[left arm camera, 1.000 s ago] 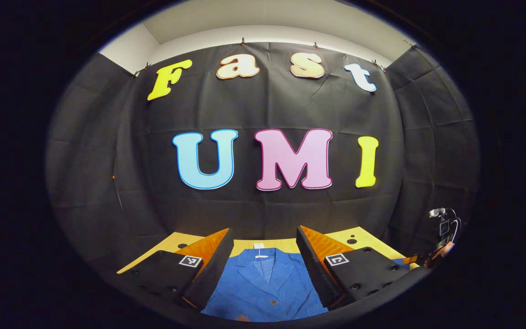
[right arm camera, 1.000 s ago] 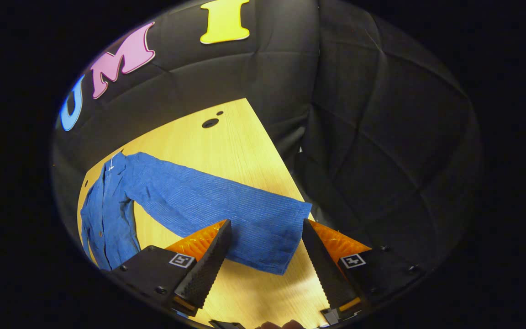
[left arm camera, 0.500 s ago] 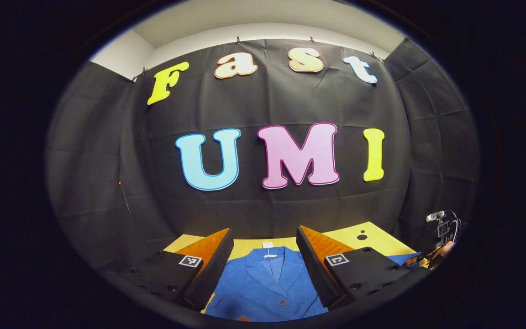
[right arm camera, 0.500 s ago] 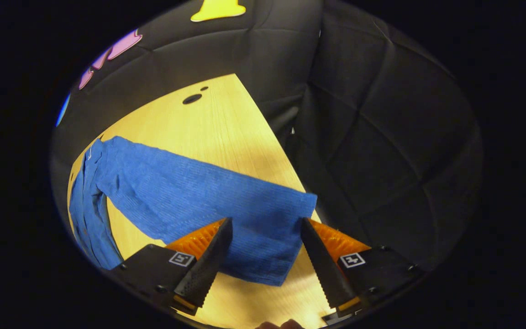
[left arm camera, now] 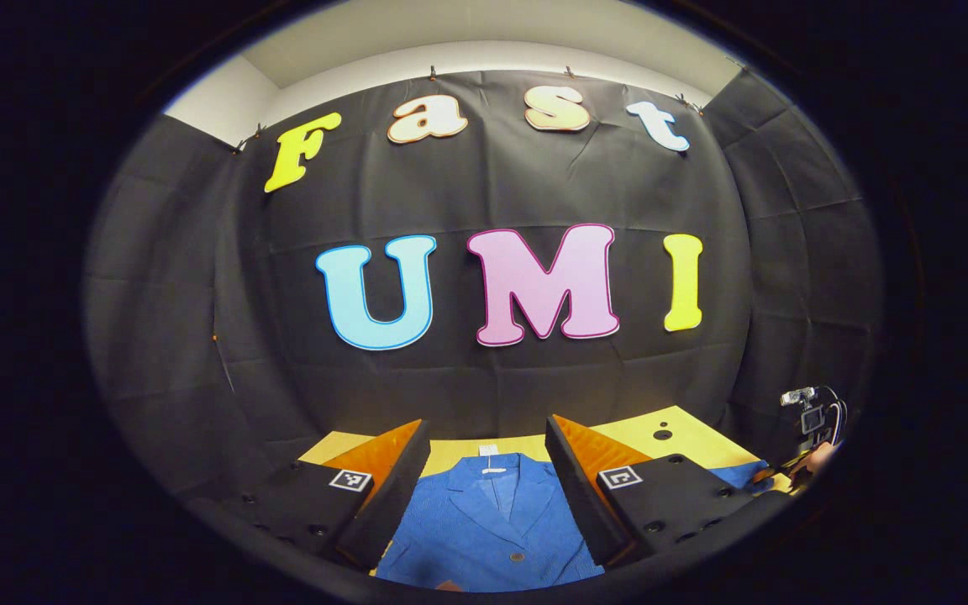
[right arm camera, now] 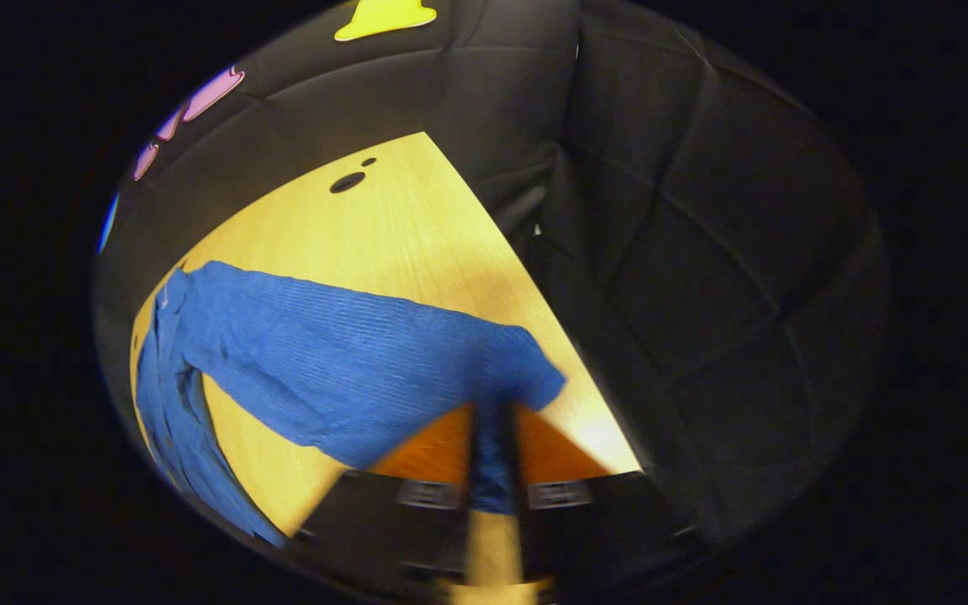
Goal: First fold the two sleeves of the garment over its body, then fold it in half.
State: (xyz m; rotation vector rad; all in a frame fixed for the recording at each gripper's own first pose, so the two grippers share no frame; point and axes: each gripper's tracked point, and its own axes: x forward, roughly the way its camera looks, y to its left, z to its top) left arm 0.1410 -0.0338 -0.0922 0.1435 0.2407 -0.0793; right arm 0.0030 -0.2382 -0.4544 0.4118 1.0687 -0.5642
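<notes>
A blue button-up garment [left arm camera: 488, 529] lies flat on the yellow wooden table [left arm camera: 631, 427], collar toward the far wall. My left gripper [left arm camera: 488, 458] hovers open above its collar and chest, nothing between the fingers. In the right gripper view one long sleeve [right arm camera: 341, 353] stretches across the table toward the right edge. My right gripper [right arm camera: 492, 445] is shut on the sleeve's cuff end, with blue cloth pinched between the fingers and bunched there. The garment's body [right arm camera: 169, 403] lies at the left in that view. The right gripper [left arm camera: 807, 420] and the hand holding it show far right in the left gripper view.
The table's right edge [right arm camera: 568, 336] runs just beside the pinched cuff, with black cloth wall beyond it. Two round holes [right arm camera: 348, 181] sit in the table's far corner. Bare wood lies between the sleeve and the far wall.
My right gripper has gone from open, straddling the cuff, to shut on it, and the cuff has bunched up. The left gripper has barely shifted and stays open.
</notes>
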